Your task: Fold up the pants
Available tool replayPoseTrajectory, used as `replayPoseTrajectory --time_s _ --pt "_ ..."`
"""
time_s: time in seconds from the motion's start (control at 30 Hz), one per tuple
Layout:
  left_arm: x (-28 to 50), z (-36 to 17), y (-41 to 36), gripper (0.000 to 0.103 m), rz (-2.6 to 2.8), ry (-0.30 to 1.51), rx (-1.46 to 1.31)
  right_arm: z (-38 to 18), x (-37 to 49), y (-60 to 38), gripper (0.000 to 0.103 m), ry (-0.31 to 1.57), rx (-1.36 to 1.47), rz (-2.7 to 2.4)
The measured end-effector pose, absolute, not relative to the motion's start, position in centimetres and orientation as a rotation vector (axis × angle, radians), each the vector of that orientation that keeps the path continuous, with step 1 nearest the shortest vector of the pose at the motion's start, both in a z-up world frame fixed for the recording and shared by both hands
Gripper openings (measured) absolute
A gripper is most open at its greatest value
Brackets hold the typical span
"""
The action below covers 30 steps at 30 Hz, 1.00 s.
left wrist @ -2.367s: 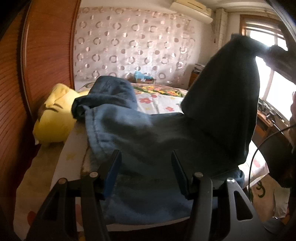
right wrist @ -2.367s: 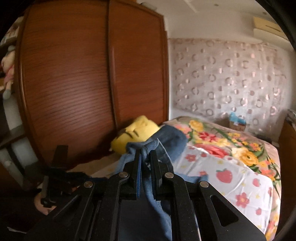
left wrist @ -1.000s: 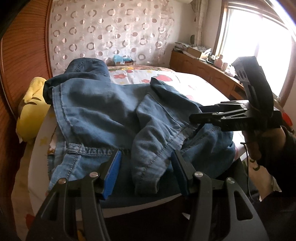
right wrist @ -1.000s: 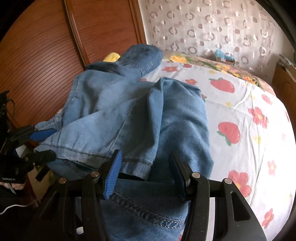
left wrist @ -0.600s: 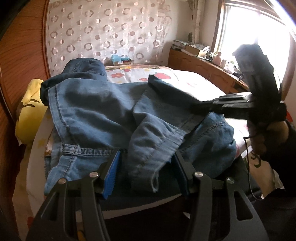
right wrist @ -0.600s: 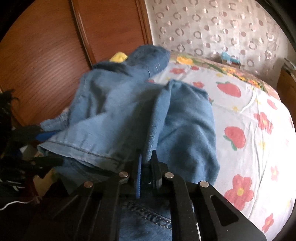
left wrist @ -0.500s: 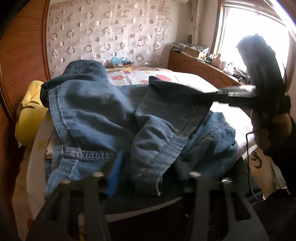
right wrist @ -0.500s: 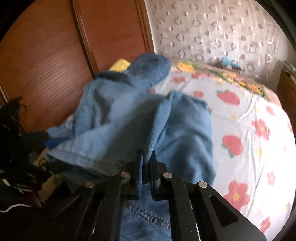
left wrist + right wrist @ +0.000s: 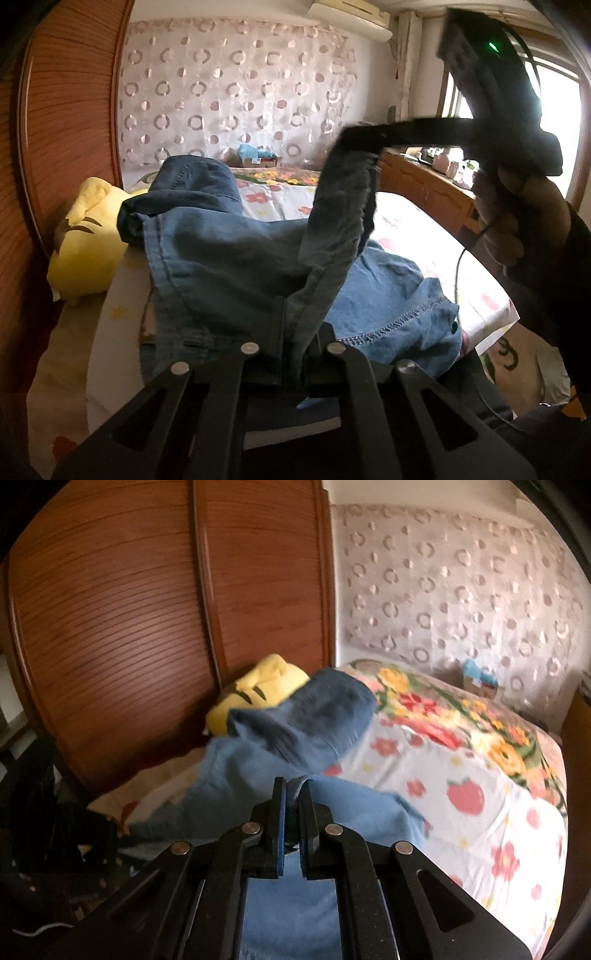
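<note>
Both your grippers are clamped on denim. The left gripper (image 9: pixel 293 343) pinches the near hem end of a trouser leg, jaws closed on the cloth. The right gripper (image 9: pixel 364 142) holds the same strip further along and higher; in its own view, right gripper (image 9: pixel 291 812), the jaws are closed with a fold of fabric between them.

The pants (image 9: pixel 229 258) lie bunched on the bed (image 9: pixel 424 229), just ahead of both grippers, with the bulk towards the yellow plush pillow (image 9: pixel 85 240) and the wooden wardrobe (image 9: pixel 129 609).

Key relation: the held strip runs taut from your left gripper, low and near, up to your right gripper, high and to the right. That line is the fold edge.

The garment's overall long axis seems to run away from you up the bed, though it's too rumpled to be sure. I cannot tell which end is the waistband.
</note>
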<state>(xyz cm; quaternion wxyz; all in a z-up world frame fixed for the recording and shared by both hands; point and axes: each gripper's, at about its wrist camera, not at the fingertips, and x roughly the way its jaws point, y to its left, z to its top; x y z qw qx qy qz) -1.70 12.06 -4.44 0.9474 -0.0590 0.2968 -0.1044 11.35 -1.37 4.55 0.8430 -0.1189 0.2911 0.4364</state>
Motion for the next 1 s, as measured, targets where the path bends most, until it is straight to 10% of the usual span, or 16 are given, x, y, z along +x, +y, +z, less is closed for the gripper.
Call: replayPoseTrajectory --time_s 0.77,0.93,1.0 --pt "-1.8 -8.0 15.0 0.009 -0.142 0.688 -0.180 -0.9 14.6 11.7 0.003 0.736 -0.359 0.958" --pt "-2.1 -7.8 14.9 0.012 -0.129 0.689 -0.172 -0.9 14.9 11.0 0.045 0.745 -0.339 0.932" --pt "-2.2 -7.3 14.9 0.014 -0.123 0.679 -0.163 -0.5 14.9 10.3 0.047 0.740 -0.318 0.938"
